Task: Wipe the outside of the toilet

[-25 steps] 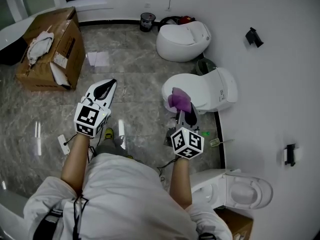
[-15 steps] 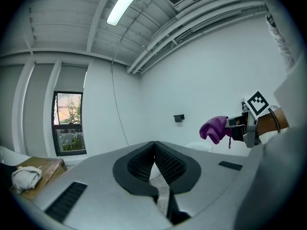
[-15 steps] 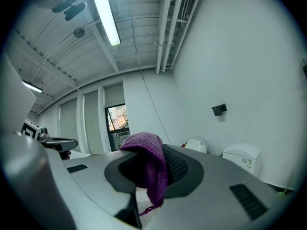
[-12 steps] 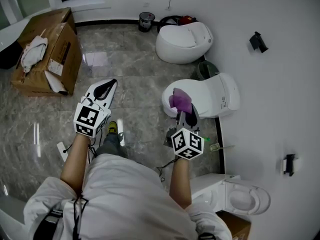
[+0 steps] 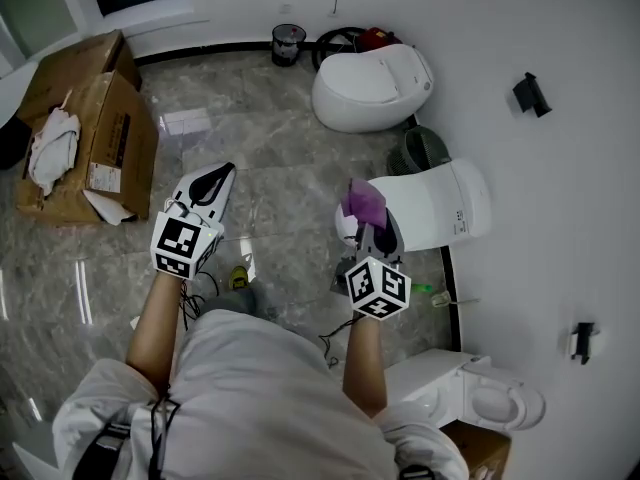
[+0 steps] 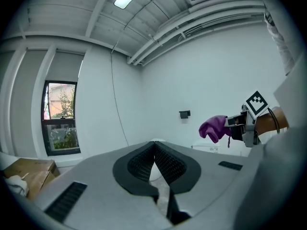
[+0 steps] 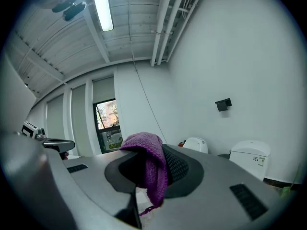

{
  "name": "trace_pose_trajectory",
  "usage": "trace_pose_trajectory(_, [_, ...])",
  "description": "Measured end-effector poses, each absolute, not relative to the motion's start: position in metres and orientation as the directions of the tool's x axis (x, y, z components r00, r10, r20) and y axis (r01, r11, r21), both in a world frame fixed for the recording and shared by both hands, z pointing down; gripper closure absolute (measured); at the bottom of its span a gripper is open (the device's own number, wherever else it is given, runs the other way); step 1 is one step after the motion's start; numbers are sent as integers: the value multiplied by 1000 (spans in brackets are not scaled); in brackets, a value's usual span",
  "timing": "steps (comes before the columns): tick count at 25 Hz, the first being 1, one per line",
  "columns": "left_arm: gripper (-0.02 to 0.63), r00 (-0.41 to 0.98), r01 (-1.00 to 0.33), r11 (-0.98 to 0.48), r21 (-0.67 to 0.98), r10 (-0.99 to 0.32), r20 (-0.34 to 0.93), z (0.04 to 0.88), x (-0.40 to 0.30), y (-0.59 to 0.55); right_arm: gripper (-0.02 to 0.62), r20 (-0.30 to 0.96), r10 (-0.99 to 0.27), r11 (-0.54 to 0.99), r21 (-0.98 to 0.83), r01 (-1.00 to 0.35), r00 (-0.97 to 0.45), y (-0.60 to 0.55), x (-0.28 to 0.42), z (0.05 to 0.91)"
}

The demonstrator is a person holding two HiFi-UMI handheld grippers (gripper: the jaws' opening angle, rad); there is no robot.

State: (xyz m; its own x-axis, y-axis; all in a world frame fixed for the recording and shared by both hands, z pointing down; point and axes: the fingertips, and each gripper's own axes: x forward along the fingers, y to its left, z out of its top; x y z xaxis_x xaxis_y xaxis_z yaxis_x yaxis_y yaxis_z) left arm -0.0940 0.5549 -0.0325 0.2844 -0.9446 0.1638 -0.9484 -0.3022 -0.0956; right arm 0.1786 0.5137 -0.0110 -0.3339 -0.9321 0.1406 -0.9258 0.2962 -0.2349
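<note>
The nearest white toilet (image 5: 432, 208) stands lid-down against the right wall, and it shows at the right of the right gripper view as toilet (image 7: 251, 155). My right gripper (image 5: 366, 218) is shut on a purple cloth (image 5: 361, 199), held at the toilet's front left edge. In the right gripper view the cloth (image 7: 150, 169) drapes over the jaws of the right gripper (image 7: 154, 151). My left gripper (image 5: 212, 181) hangs over the floor to the left, jaws shut and empty. The left gripper (image 6: 153, 146) looks toward the wall, with the cloth (image 6: 214, 127) at its right.
A second white toilet (image 5: 372, 86) stands farther back, and a third toilet (image 5: 482, 392) is near my right side. A dark bin (image 5: 423, 150) sits between the first two. Cardboard boxes (image 5: 88, 133) lie at the left, and a black can (image 5: 287, 43) stands by the far wall.
The head view has drifted, so the toilets sit farther right. The purple cloth has slid from over the toilet's front top to its front left edge. The left gripper has barely moved.
</note>
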Motion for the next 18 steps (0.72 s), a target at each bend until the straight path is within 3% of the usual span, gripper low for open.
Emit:
trace_pose_trajectory(10, [589, 319, -939, -335, -78, -932, 169, -24, -166, 451, 505, 147, -956, 216, -234, -948, -254, 423, 122, -5])
trace_pose_trajectory(18, [589, 374, -916, -393, -75, -908, 189, -10, -162, 401, 505, 157, -965, 167, -252, -953, -210, 386, 122, 6])
